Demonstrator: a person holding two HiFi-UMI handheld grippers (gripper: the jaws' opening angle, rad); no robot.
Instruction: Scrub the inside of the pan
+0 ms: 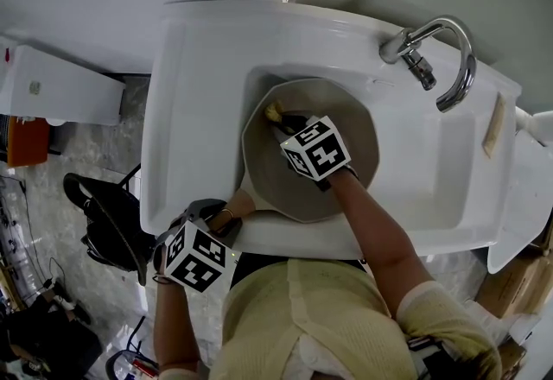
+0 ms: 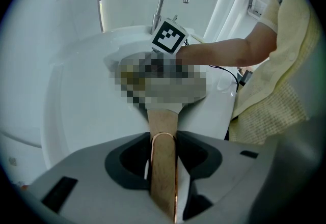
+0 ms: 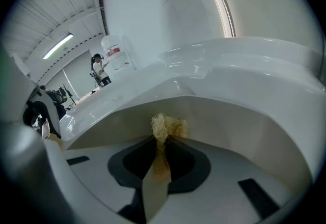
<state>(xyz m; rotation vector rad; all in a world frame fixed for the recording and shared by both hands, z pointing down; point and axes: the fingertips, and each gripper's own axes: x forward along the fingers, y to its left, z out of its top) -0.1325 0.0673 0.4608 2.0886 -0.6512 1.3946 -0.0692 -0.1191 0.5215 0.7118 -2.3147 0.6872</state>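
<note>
A beige pan (image 1: 346, 123) lies in the basin of a white sink (image 1: 186, 110). Its wooden handle (image 1: 240, 204) runs down-left over the sink's front rim. My left gripper (image 1: 226, 216) is shut on that handle (image 2: 162, 131), which stands edge-on between the jaws (image 2: 163, 151). My right gripper (image 1: 289, 121) reaches down into the pan and is shut on a pale straw scrubber (image 1: 274, 113). The bristle tuft (image 3: 168, 126) sticks out beyond the jaws (image 3: 160, 159) against the pan's inner wall (image 3: 244, 131). In the left gripper view a mosaic patch covers the pan.
A chrome faucet (image 1: 436, 54) arches over the basin's far right corner. A tan strip (image 1: 493, 123) lies on the sink's right ledge. A black chair (image 1: 104, 223) stands on the floor to the left, and a white cabinet (image 1: 52, 85) beyond it.
</note>
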